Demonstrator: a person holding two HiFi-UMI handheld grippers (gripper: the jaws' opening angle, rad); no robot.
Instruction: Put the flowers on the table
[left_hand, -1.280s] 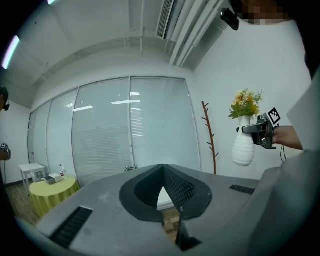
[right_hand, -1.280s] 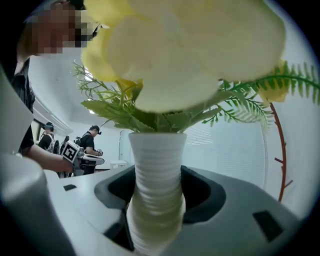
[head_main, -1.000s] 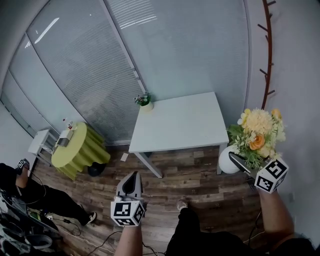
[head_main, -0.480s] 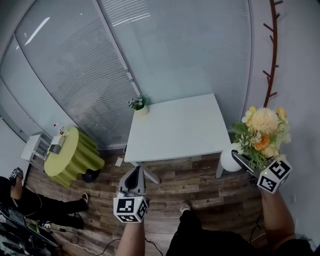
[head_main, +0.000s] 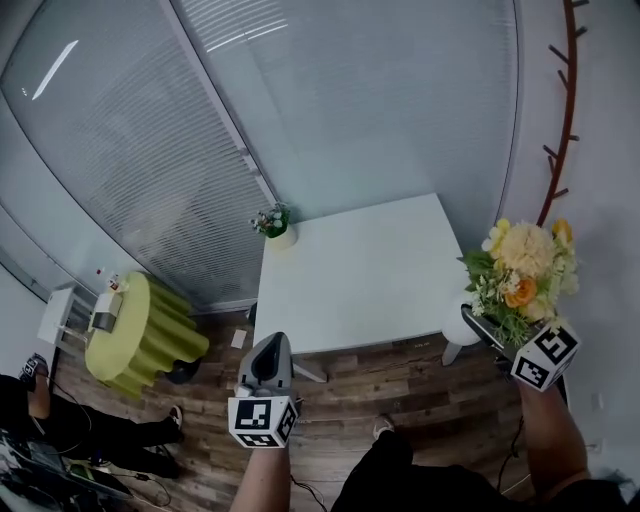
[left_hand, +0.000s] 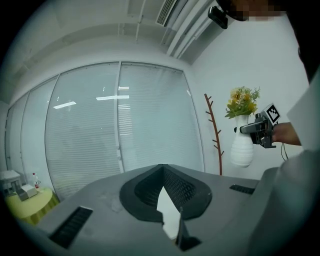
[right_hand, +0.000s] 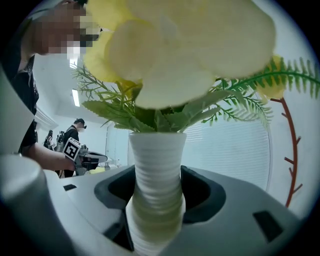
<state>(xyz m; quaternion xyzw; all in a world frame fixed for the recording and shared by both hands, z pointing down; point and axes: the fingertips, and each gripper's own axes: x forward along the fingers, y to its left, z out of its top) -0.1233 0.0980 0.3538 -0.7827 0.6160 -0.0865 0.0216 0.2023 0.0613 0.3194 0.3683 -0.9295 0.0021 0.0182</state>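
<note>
Right gripper view: the right tool (right_hand: 156, 172) clamps the white vase (right_hand: 156, 150) at its neck, so the flowers (right_hand: 190, 45) ride upright, with the white counter (head_main: 360, 270) at their nine o'clock; the left tool (left_hand: 161, 172) is closed and empty.

Both level: left hand-held gripper (head_main: 269, 341), jaws together, empty; right hand-held gripper (head_main: 470, 318) tight on vase (right_hand: 156, 165) neck.

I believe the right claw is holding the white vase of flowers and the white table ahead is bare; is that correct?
Not quite: the table isn't bare; a small potted plant stands at its far left corner, as the head view shows. The right claw does hold the vase of flowers.
</note>
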